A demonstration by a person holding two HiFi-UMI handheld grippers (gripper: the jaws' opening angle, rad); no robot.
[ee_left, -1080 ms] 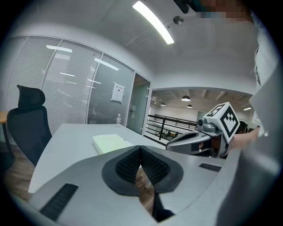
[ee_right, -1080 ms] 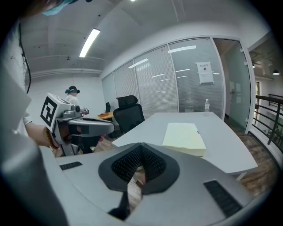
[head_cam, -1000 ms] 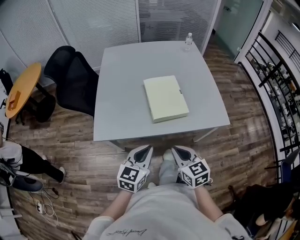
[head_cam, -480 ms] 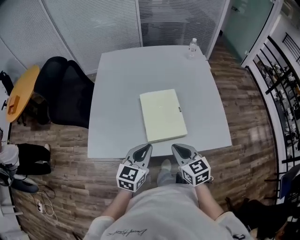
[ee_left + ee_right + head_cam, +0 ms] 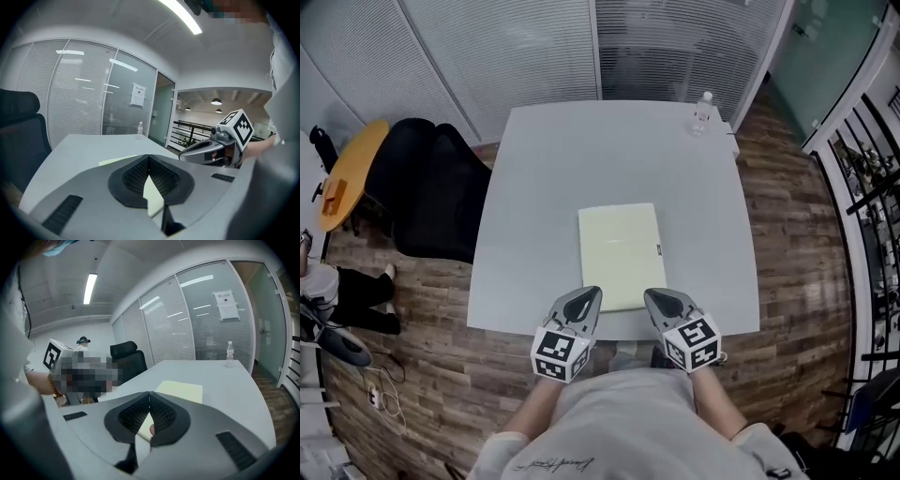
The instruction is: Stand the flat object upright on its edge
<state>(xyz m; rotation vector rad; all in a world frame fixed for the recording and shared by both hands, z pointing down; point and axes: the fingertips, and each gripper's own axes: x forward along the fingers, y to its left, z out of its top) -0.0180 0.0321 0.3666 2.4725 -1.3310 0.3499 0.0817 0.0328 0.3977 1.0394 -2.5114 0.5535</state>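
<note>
one yellow pad (image 5: 619, 246) lies flat; left gripper (image 5: 592, 293) and right gripper (image 5: 649, 295) fingers (image 5: 577, 307) both closed, empty.

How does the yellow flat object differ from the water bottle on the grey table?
The yellow flat object lies flat; the water bottle stands upright. The flat object is pale yellow and opaque; the bottle is clear. The flat object is by the near edge of the grey table; the bottle is at its far right corner. Both rest on that table.
</note>
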